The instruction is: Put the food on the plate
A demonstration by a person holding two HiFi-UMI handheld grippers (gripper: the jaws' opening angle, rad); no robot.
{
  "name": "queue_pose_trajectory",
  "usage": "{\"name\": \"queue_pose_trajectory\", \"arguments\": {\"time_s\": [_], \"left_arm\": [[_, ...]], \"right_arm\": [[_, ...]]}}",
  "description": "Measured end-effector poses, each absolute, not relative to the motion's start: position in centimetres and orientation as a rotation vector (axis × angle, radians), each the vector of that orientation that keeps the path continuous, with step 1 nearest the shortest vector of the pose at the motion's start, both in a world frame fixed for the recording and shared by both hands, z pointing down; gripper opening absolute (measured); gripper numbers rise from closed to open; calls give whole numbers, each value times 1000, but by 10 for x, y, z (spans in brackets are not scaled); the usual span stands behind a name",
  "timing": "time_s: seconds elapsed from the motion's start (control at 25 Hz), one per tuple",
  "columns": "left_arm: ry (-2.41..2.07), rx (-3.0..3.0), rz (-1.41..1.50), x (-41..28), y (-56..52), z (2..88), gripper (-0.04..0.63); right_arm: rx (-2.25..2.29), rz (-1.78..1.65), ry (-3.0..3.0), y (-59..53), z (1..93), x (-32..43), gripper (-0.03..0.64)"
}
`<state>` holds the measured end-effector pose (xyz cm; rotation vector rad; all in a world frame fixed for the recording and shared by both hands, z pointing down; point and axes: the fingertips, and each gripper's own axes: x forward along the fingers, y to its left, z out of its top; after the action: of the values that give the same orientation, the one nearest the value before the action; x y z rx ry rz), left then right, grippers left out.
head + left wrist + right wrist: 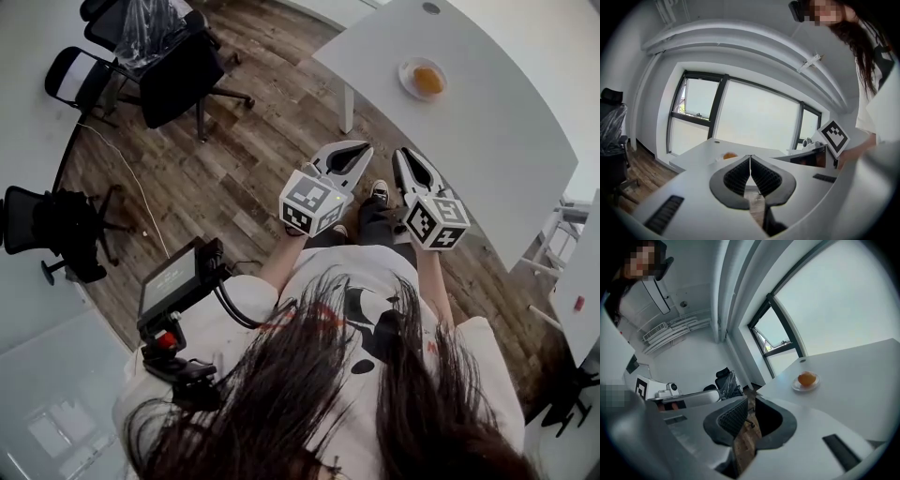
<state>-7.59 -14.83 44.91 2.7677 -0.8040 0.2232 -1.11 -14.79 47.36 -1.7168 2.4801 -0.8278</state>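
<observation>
- Left gripper (362, 150): jaws together at the tips, nothing between them. It is held out over the wood floor (262, 141), well short of the table (497, 122).
- Right gripper (405, 157): just beside the left one, jaws likewise closed and empty. It is the nearer of the two to the table's edge.
- Food (427, 80): a round orange piece with no clear long axis. It already sits on the plate (407, 86), out on the tabletop.
- The relation that counts: plate and food lie ahead of both jaws and a little to the right, well apart from them across open floor. Any reach looks likely to fall to the right gripper, though the task looks already met.
</observation>
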Motion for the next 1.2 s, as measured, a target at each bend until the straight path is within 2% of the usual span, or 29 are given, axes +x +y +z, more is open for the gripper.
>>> {"name": "queue_pose_trajectory", "arguments": {"time_s": [0.48, 0.84, 1.2], "left_arm": [[-722, 2742, 173, -83, -78, 455, 6], [-815, 2732, 141, -84, -53, 445, 6], [-844, 2770, 185, -28, 32, 437, 6]], "right_arm": [[-1736, -882, 2520, -64, 479, -39, 57], [-1730, -817, 2573, -30, 471, -29, 57], [-1720, -748, 2628, 58, 461, 24, 57]]}}
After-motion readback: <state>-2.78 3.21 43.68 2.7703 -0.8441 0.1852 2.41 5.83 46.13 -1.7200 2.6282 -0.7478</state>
